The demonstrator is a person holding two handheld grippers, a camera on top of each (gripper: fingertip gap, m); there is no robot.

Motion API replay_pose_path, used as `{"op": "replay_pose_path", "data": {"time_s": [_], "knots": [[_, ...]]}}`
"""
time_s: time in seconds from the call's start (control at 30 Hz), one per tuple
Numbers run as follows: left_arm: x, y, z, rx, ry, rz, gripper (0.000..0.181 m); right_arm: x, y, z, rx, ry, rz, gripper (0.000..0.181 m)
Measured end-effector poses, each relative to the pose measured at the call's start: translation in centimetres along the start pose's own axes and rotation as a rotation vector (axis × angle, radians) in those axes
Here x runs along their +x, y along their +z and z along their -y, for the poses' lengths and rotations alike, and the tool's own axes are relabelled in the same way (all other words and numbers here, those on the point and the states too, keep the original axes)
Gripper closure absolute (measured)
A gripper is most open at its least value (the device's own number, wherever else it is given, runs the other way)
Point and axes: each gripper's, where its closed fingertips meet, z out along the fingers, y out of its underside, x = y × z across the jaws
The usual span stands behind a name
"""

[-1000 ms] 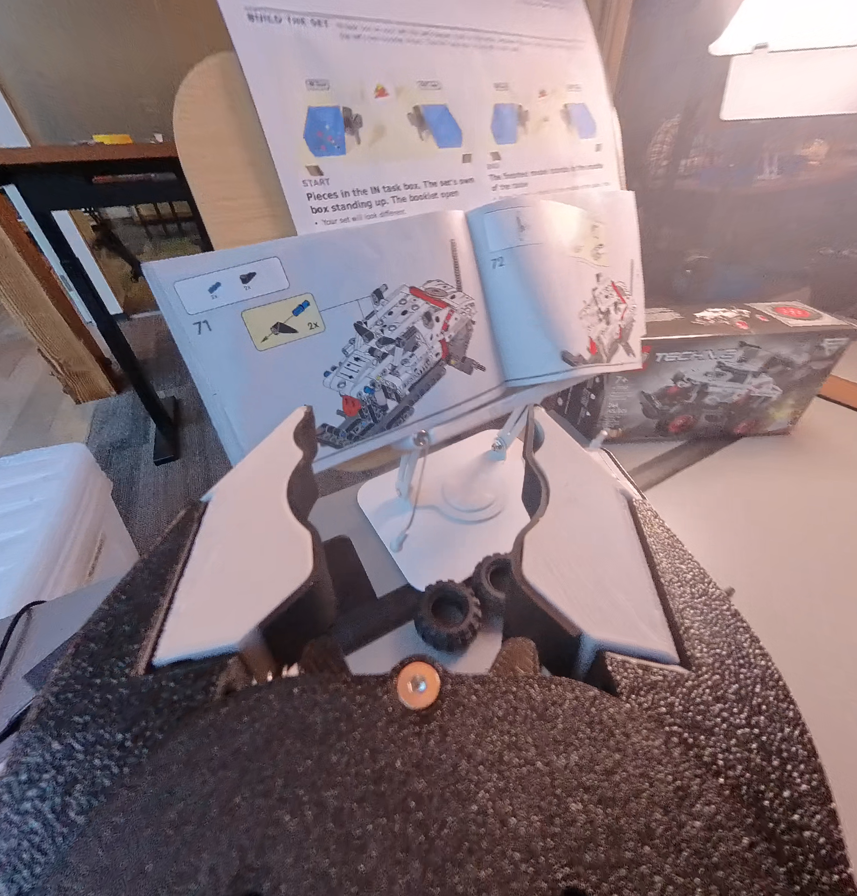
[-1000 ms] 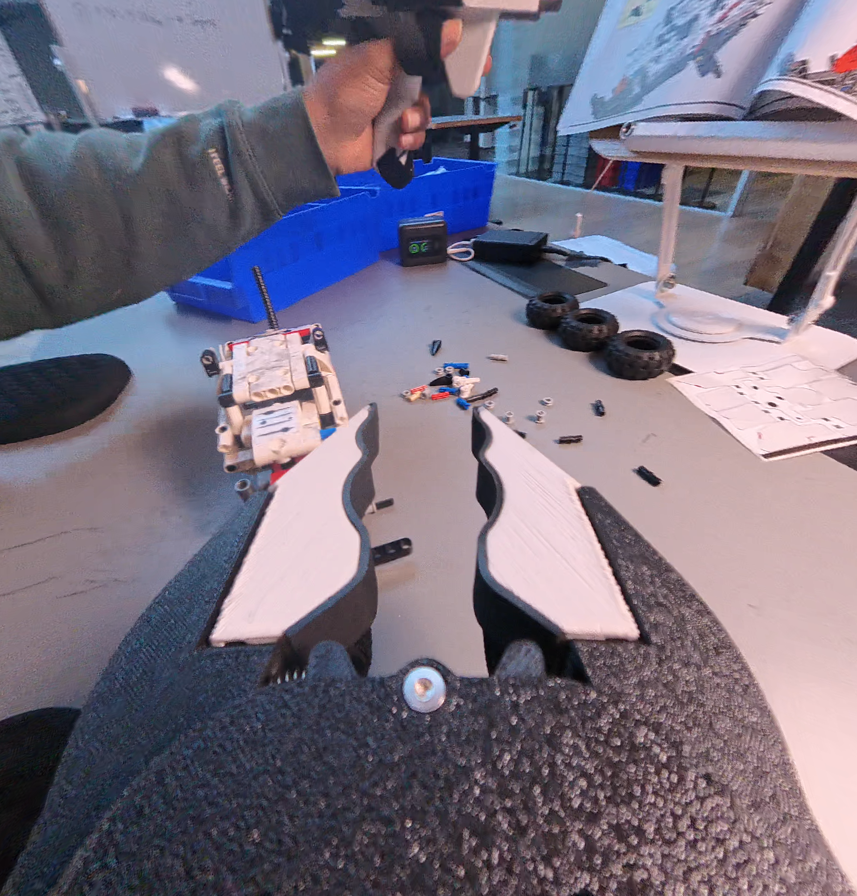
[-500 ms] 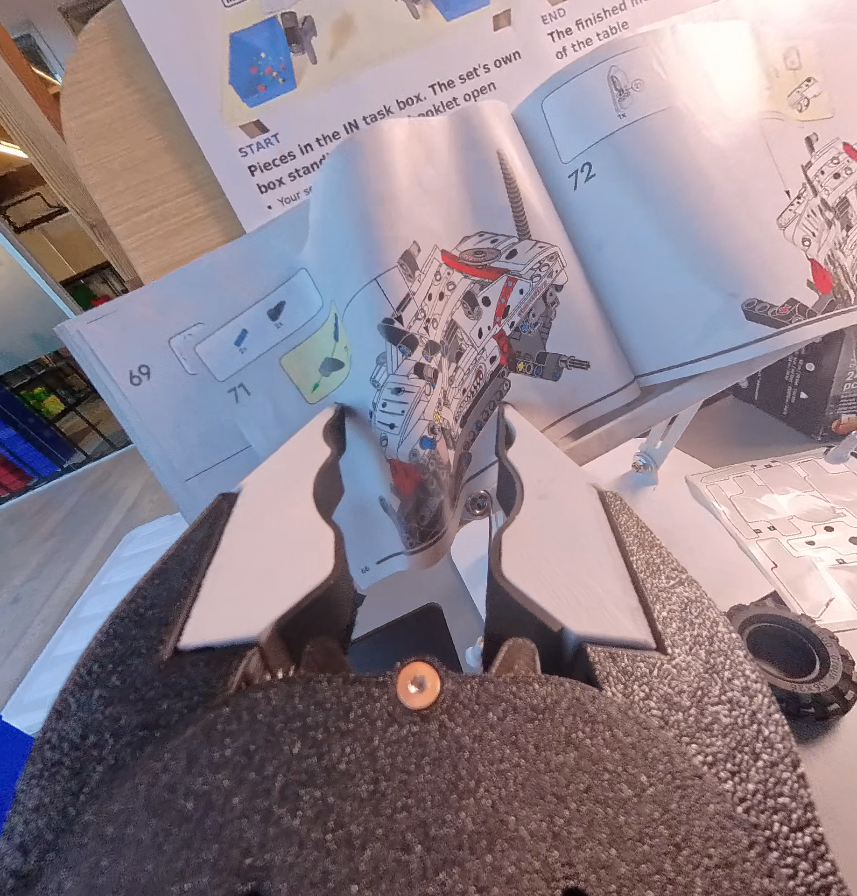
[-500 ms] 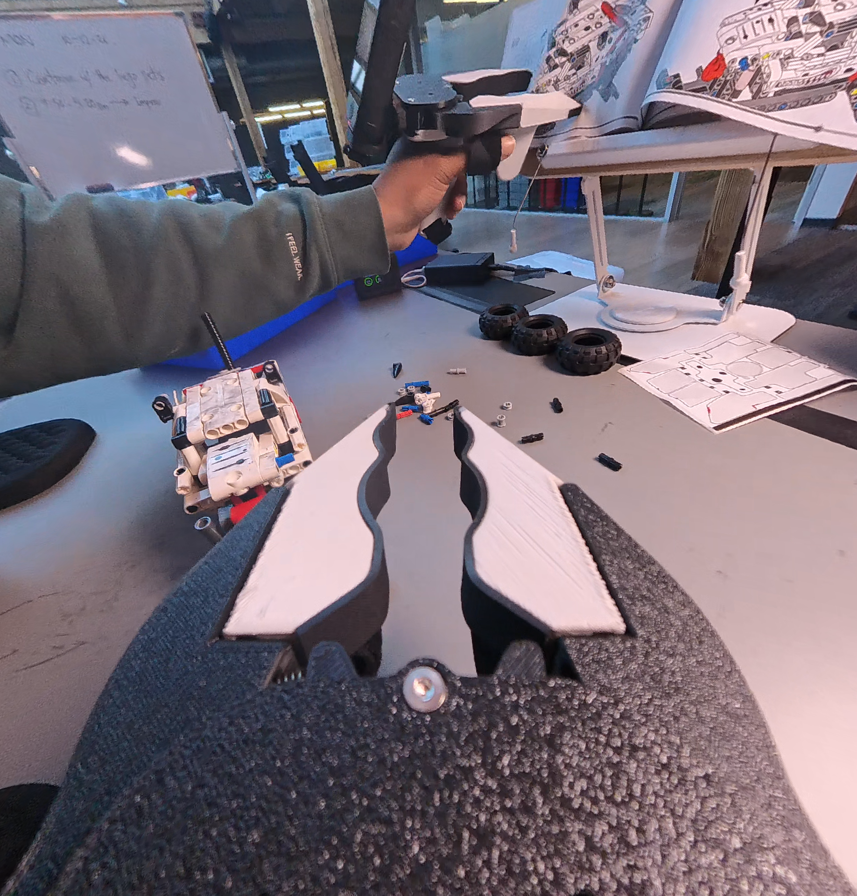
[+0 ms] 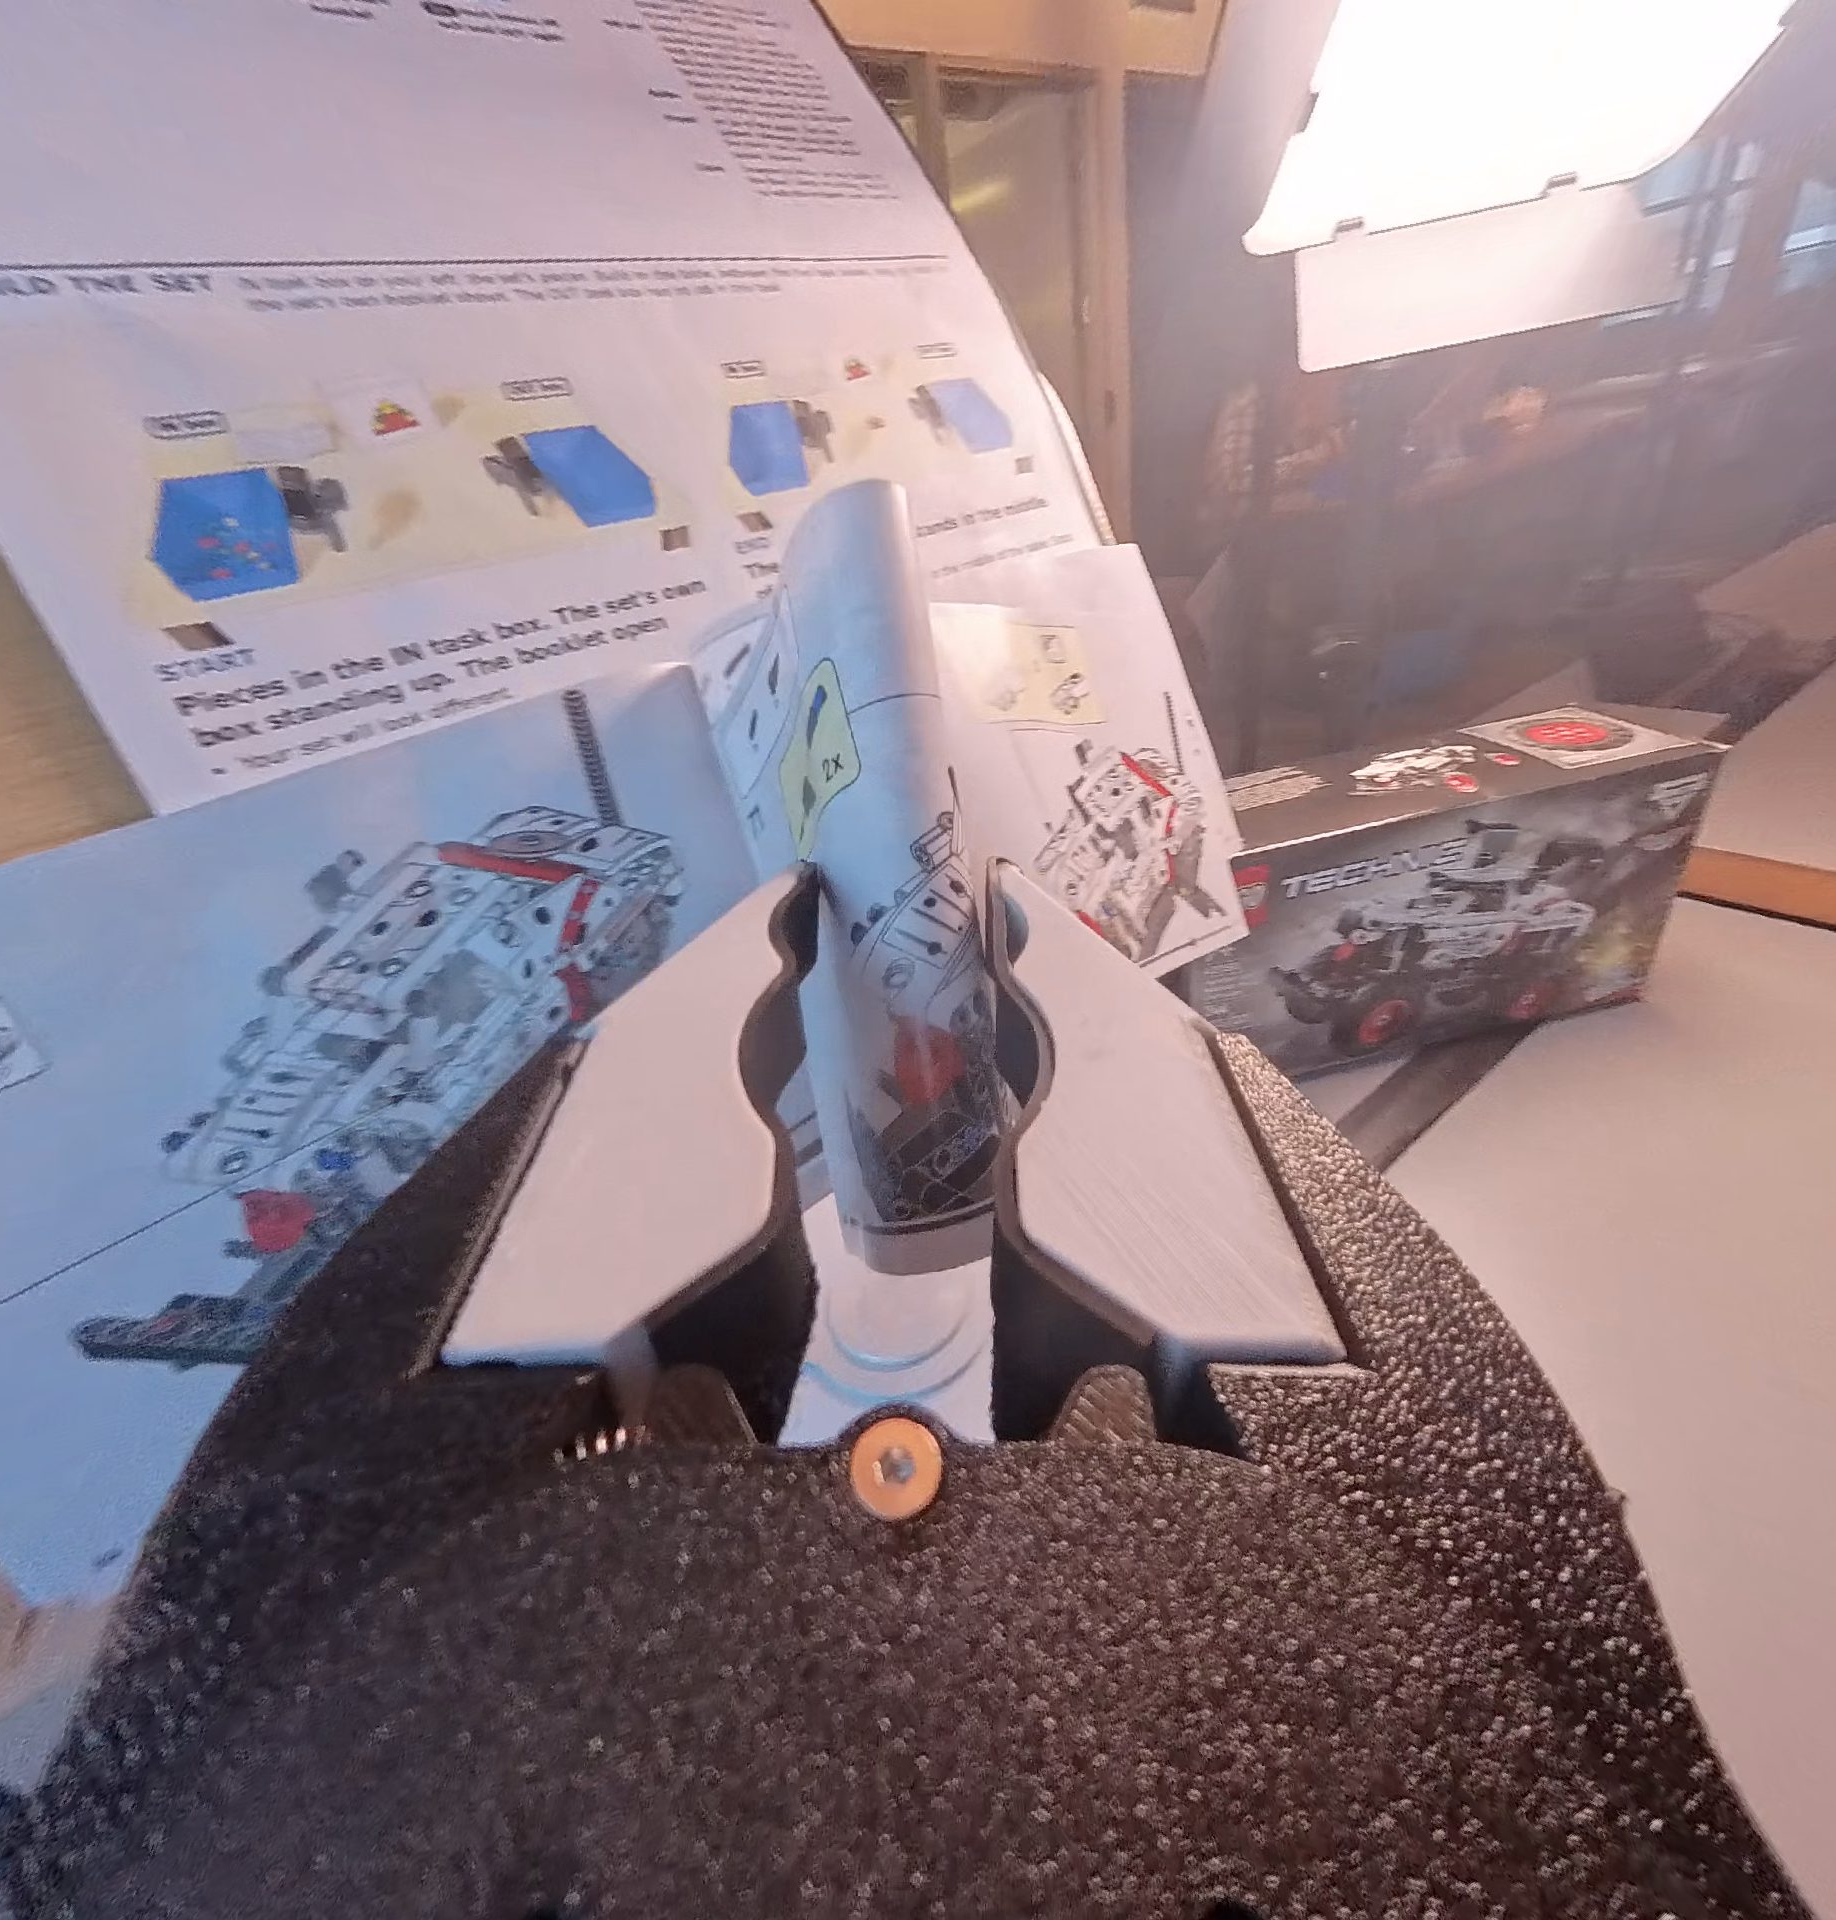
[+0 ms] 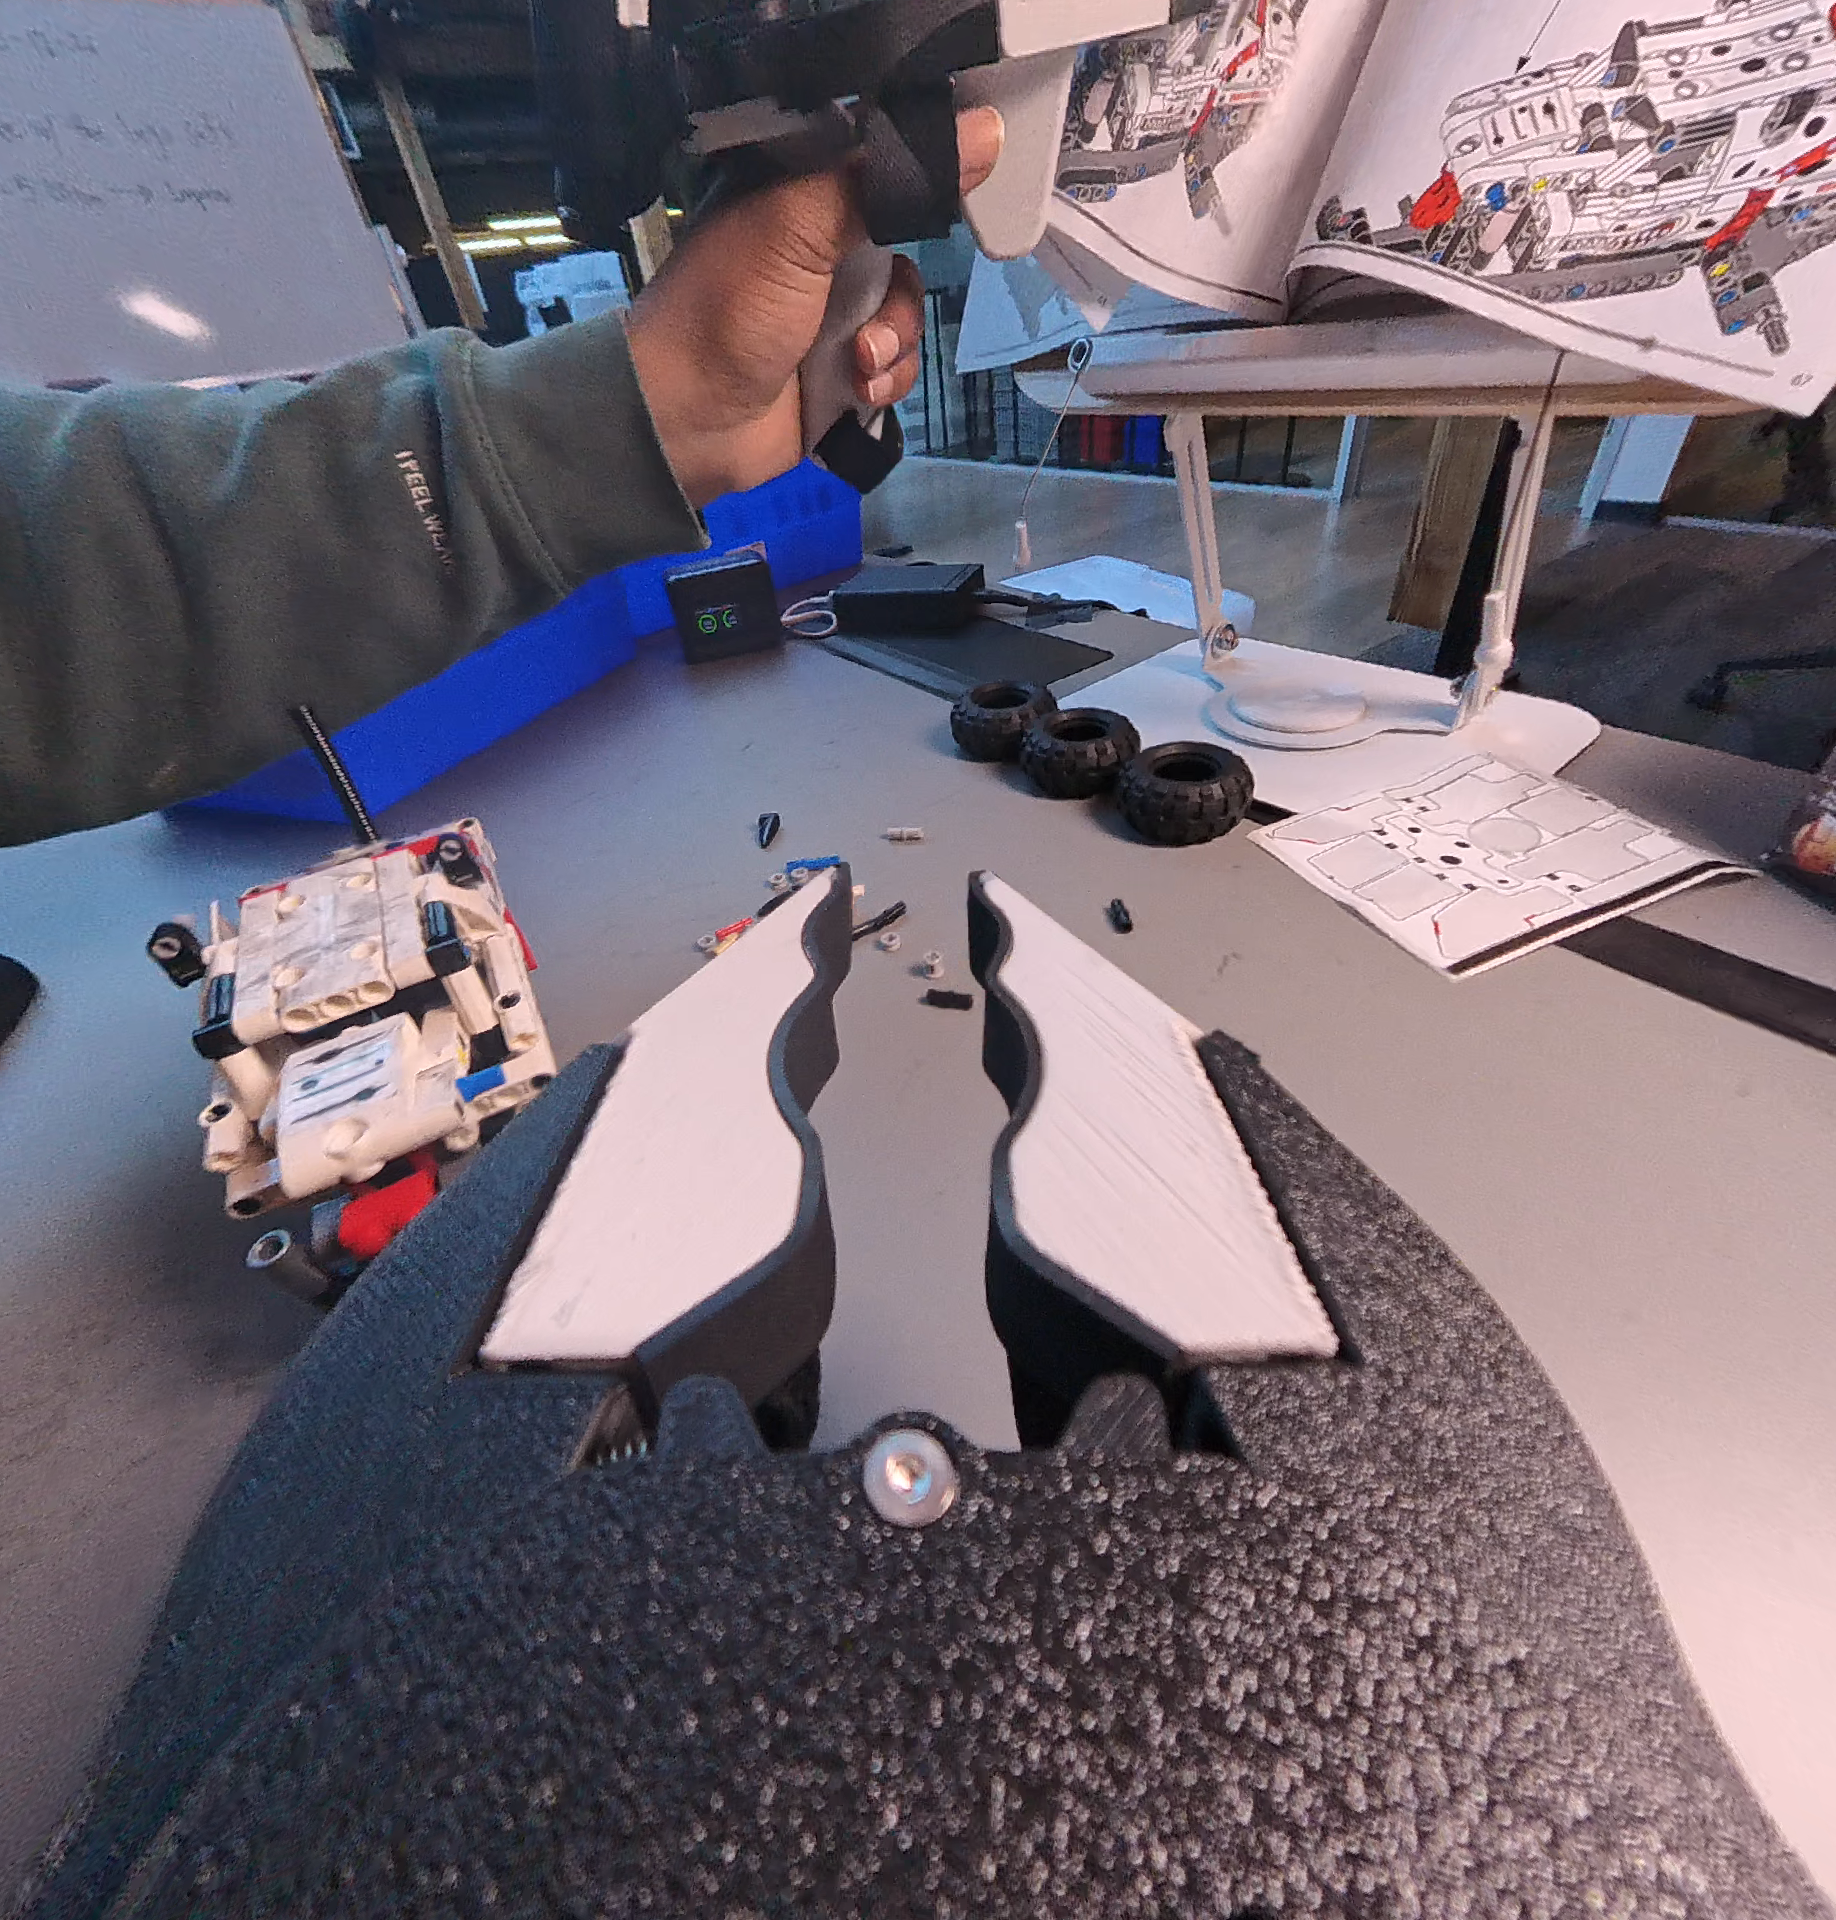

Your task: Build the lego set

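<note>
In the left wrist view my left gripper is closed on a curled page of the open instruction booklet, and the page stands upright between the fingers. In the right wrist view the booklet rests on a white stand. A hand holds the left gripper up at it. The part-built white, black and red lego model sits on the grey table to the left of my right gripper. That gripper is open and empty over several small loose pieces.
Three black tyres lie by the stand's base. A sticker sheet lies to the right. A blue bin and a small black device are at the back left. The lego box stands right of the booklet, a printed sheet behind. Left tips to right tips: about 30 cm.
My left gripper rose to the booklet, narrowed on a page and swung it up to stand upright. My right gripper stayed open and shifted slightly over the loose pieces.
</note>
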Motion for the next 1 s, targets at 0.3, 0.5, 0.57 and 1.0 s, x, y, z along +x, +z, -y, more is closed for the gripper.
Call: {"op": "replay_pose_path", "data": {"time_s": [0.3, 0.5, 0.57, 1.0], "knots": [[7.4, 3.5, 0.9, -0.086, -0.200, -0.347, 0.151, 8.2, 8.9, 7.7, 0.040, -0.158, -0.309, 0.134], [9.1, 3.5, 3.5, -0.109, -0.256, -0.504, 0.142, 15.7, 15.5, 11.0, 0.007, -0.095, -0.589, 0.112], [8.0, 2.2, 4.8, -0.074, -0.237, -0.476, 0.141, 17.9, 15.3, 12.4, 0.059, -0.128, -0.664, 0.165], [0.3, 4.8, -6.4, -0.492, 0.284, -0.078, 0.150, 24.5, 12.1, 13.4, 0.091, -0.049, -0.721, 0.151]]}}
